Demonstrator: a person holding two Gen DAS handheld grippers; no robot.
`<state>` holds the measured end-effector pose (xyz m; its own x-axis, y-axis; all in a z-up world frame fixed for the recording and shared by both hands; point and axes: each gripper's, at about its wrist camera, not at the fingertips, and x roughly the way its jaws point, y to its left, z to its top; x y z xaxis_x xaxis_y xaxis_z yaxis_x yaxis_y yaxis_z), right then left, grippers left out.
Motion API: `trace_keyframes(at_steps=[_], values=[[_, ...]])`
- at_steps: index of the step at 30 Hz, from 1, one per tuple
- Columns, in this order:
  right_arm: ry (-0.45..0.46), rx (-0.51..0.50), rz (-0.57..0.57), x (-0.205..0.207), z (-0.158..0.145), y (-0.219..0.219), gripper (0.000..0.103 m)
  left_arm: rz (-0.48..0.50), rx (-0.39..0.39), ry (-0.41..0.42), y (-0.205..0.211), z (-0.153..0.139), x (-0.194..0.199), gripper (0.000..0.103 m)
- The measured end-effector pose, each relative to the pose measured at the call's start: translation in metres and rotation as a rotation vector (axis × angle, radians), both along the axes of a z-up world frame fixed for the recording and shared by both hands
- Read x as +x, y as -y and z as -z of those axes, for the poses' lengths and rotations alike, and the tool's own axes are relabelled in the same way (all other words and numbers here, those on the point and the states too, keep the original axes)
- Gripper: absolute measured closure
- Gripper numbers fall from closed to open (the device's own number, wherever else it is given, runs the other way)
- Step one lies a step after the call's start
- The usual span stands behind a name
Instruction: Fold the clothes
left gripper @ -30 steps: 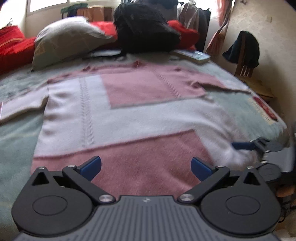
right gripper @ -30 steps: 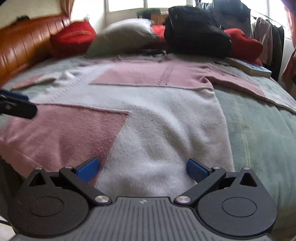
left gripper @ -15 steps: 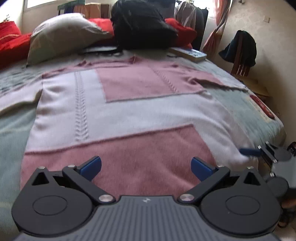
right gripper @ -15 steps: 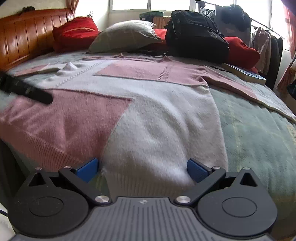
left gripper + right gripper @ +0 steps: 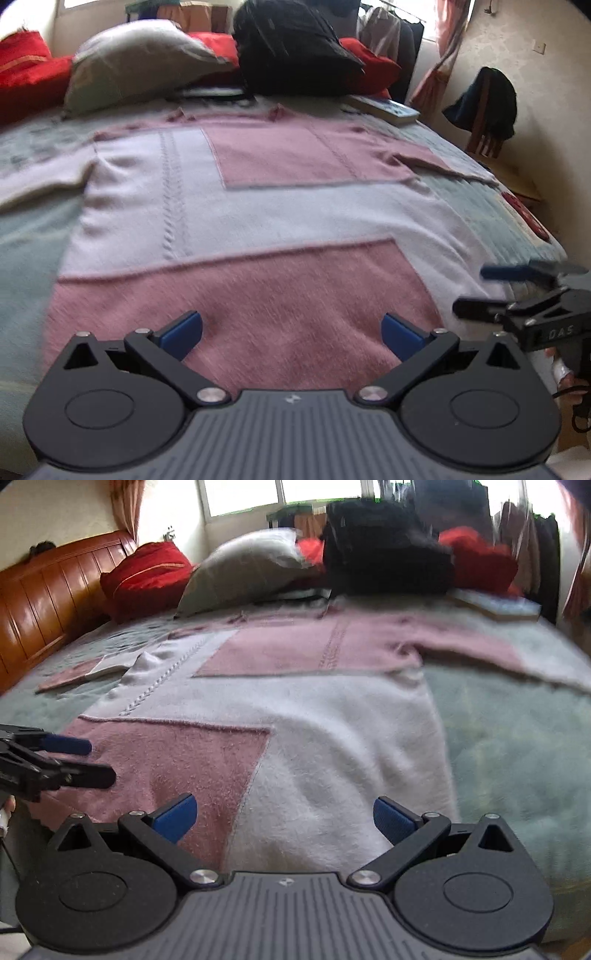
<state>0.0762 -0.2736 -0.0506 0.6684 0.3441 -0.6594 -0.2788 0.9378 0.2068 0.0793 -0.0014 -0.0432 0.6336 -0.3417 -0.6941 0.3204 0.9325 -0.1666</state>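
A pink and white block-pattern sweater (image 5: 258, 206) lies spread flat on the bed, sleeves out to both sides, hem toward me; it also shows in the right wrist view (image 5: 332, 716). My left gripper (image 5: 291, 328) is open and empty over the pink hem panel. My right gripper (image 5: 282, 814) is open and empty over the hem's white part. The right gripper shows in the left wrist view (image 5: 517, 291) at the hem's right corner. The left gripper shows in the right wrist view (image 5: 66, 760) at the left.
At the bed's far end lie a grey pillow (image 5: 140, 62), red cushions (image 5: 147, 576), a black backpack (image 5: 295, 48) and a book (image 5: 388, 107). A wooden headboard (image 5: 40, 602) stands left. A chair with dark clothing (image 5: 484, 107) stands by the right wall.
Both grippers have dropped lower and drawn back toward the sweater's hem at the bed's near edge. Both stay open. The sweater has not moved.
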Motion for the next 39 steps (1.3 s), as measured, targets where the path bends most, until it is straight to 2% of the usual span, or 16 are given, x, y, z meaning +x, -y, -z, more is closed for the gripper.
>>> trace_keyframes(at_steps=[3,6,9,12,14,20,26,31,34,39], values=[[-0.070,0.110,0.012,0.017,0.000,0.022,0.000,-0.011,0.009,0.018,0.003,-0.011,0.007,0.001],[-0.086,0.211,0.064,0.041,-0.016,0.063,0.000,0.001,0.009,0.017,0.012,-0.014,0.018,0.001],[-0.071,0.249,0.103,0.072,-0.037,0.106,0.000,0.008,0.007,0.005,0.025,-0.007,0.027,0.001],[-0.001,0.229,0.164,0.108,-0.057,0.150,0.000,0.013,0.010,-0.004,0.036,0.001,0.033,0.001],[0.013,0.217,0.199,0.140,-0.064,0.180,0.000,0.015,0.013,-0.021,0.041,0.005,0.036,0.001],[-0.047,0.325,0.323,0.225,-0.046,0.270,0.000,-0.026,0.079,-0.048,0.048,0.013,0.047,0.001],[-0.081,0.443,0.361,0.281,-0.016,0.315,0.000,-0.040,0.114,-0.049,0.061,0.014,0.058,0.001],[-0.113,0.442,0.390,0.301,0.010,0.336,0.000,-0.017,0.145,-0.042,0.076,0.015,0.063,0.001],[-0.106,0.443,0.436,0.294,0.016,0.360,0.000,-0.002,0.156,-0.038,0.080,0.013,0.065,0.001],[-0.067,0.472,0.580,0.274,0.018,0.404,0.000,-0.002,0.162,-0.041,0.085,0.016,0.068,0.001]])
